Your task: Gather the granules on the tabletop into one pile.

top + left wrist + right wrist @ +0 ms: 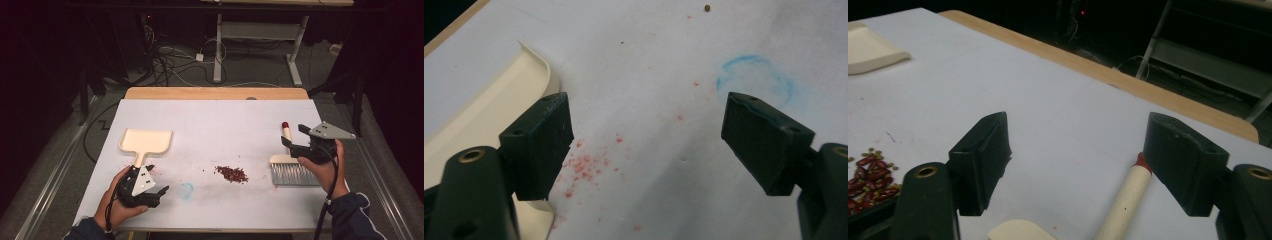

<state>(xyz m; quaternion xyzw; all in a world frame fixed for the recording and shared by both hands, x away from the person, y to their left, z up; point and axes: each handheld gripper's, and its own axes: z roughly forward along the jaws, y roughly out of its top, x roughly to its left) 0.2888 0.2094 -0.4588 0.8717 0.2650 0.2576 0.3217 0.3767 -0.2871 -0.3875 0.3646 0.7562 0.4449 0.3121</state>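
Surface: white sheet over pale wood, the wood showing as a tan strip along the far edge.
Dustpan: cream throughout, pan and handle alike.
Brush: cream handle tipped in red; cream back; pale grey bristles.
Scattered bits: dark red with a few olive-green pieces among them.
Ring mark: faint blue circle drawn on the white.
Speckles: pinkish-red flecks staining the sheet beside the dustpan.
Left gripper: black body and jaws, grey plate.
Right gripper: black body, jaws and cable, grey plate; brass-coloured eyelets.
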